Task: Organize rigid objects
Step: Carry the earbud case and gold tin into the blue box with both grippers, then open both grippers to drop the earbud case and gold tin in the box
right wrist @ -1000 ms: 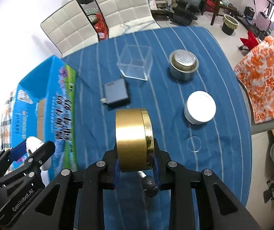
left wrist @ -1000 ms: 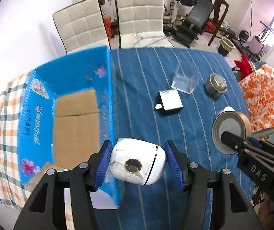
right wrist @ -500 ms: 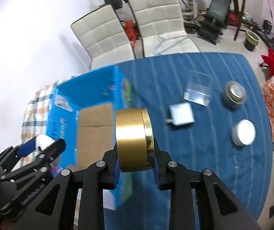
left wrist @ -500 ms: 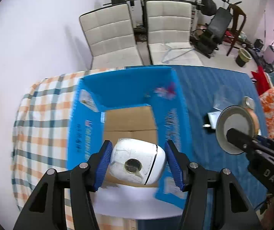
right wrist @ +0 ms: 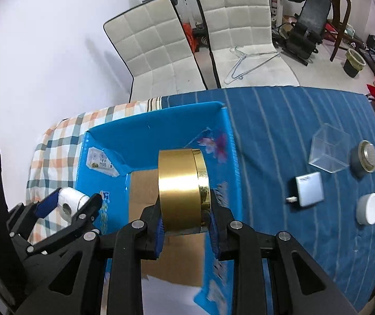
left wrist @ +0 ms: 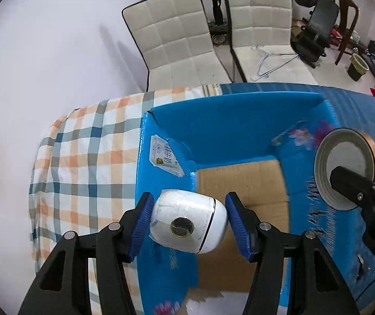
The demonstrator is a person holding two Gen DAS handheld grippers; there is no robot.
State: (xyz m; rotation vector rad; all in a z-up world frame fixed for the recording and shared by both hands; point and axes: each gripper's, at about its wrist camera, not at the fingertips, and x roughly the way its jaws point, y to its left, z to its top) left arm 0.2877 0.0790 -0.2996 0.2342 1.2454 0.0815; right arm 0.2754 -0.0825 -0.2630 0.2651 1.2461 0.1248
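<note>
1. The left hand-held gripper (left wrist: pixel 188 219) has a white egg-shaped object (left wrist: pixel 187 221) between its blue pads (left wrist: pixel 141 220). The left pad touches it, but a sliver of gap shows at the right pad, so I cannot tell whether the jaws are truly clamped or only cradling it. It hangs above the near-left wall of the blue cardboard box (left wrist: pixel 240 126).

2. The right hand-held gripper (right wrist: pixel 186 223) is closed on a gold round tin (right wrist: pixel 182 189), pinched across its flat faces with the rim upright, above the box's brown floor.

3. The white object looks like smooth, hard plastic with a curved shell, so probably light but slippery. The widest part of its body is the safest place to pinch it; the tapered end would squirt out.

4. The tin looks like rigid metal and fairly light. Its glossy faces may slide, so the lid seam should stay clear of the pads.

5. To the right of the box, on the table (right wrist: pixel 279 120), wait a clear plastic cube (right wrist: pixel 329 148), a grey flat adapter (right wrist: pixel 309 189), a white-lidded jar (right wrist: pixel 368 208) and a metal-lidded can (right wrist: pixel 367 157).
</note>
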